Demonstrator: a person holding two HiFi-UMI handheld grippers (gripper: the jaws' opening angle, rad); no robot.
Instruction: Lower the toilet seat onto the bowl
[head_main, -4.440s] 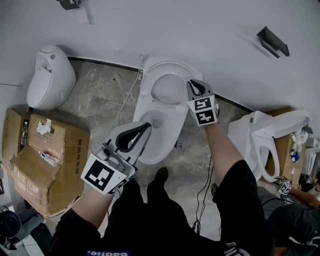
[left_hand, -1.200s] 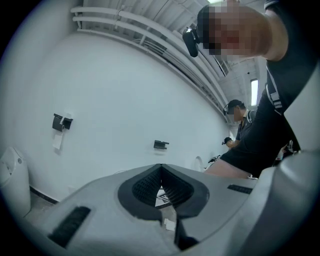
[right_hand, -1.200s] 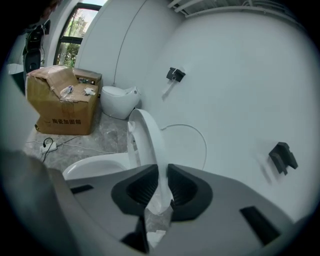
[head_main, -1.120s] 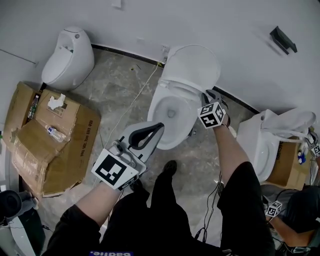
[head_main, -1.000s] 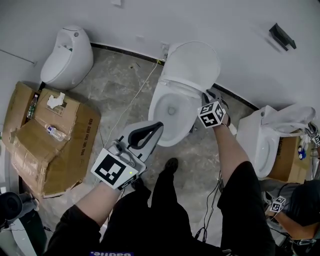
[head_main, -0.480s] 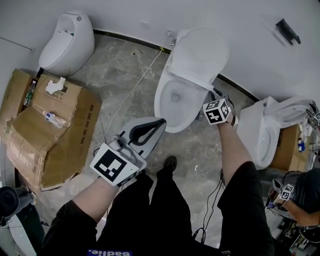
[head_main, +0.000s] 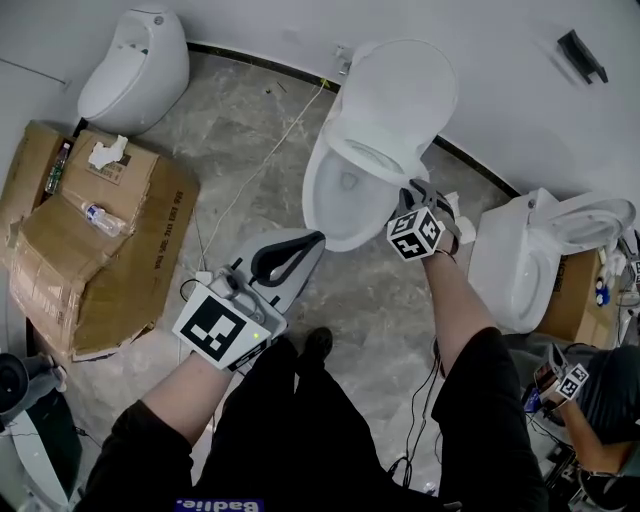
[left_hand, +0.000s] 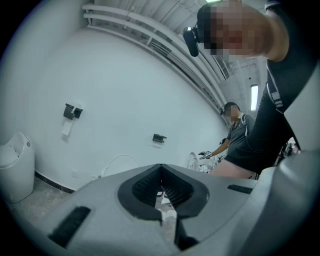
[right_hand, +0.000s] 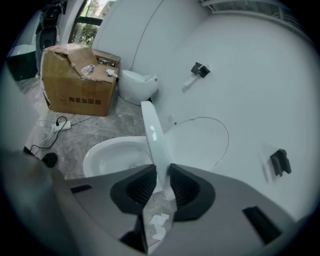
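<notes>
- The white oval plastic toilet seat (head_main: 400, 90) stands part-raised and leans forward off the white wall (head_main: 500, 60). It is attached at the back of the bowl. We cannot tell lid from seat ring; they read as one slab.
- The right tongs (right_hand: 161, 175) are clamped on the seat's thin side edge. The right gripper view shows the slab edge-on, pinched between the dark ribbed pads (right_hand: 132, 189), so the hold is narrow.
- The white ceramic toilet bowl (head_main: 335, 240) lies open below and in front of the seat. Its rim is bare.
- Our judgement: the lowering is under way, with the seat well short of the rim.
- To do it well, we swing the tongs along the seat's own arc rather than pull straight down, so the edge does not twist out of the pads.
- We slow near the bottom, where the lower jaw risks being trapped between seat and rim. We let go just above contact, or shift the grip outward first.
- The left tongs (left_hand: 160, 167) are closed together on nothing. They are held low near the bowl's front and apart from it, and are best kept out of the seat's path.
- Outward there is grey marbled floor (head_main: 385, 295) with a thin pale cable (head_main: 260, 170) across it. A brown cardboard box (head_main: 90, 240) sits well to the left.
</notes>
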